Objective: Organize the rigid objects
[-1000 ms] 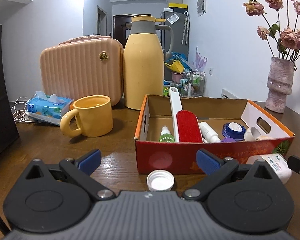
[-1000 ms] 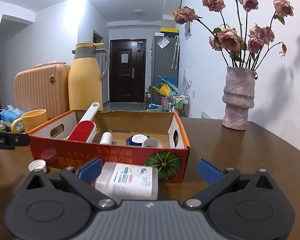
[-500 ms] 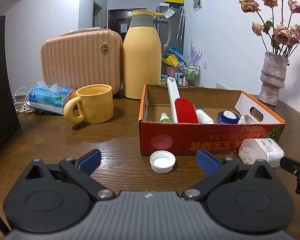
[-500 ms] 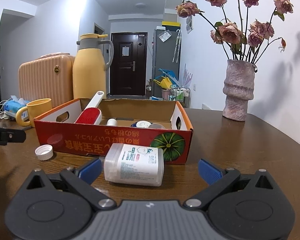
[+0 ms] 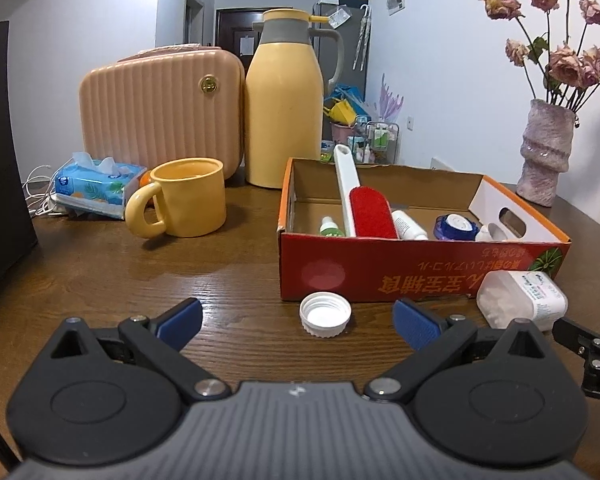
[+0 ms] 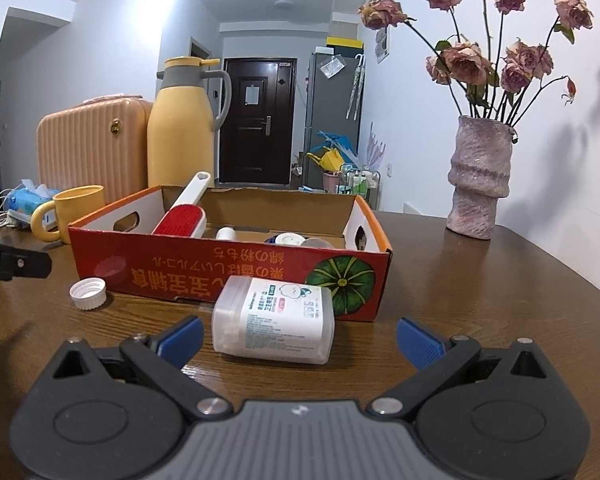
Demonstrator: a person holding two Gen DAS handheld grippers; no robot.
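Both the left gripper and right gripper gape wide, empty. A plastic jar lies sideways just before the box, likely light, stiff and slick; gripping across its flat sides looks safest.

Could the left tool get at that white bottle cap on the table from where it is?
Probably yes. The white cap lies on bare table in front of the red box, ahead of the open left tool, with nothing between them.

home – front door | fridge | vase – wooden table
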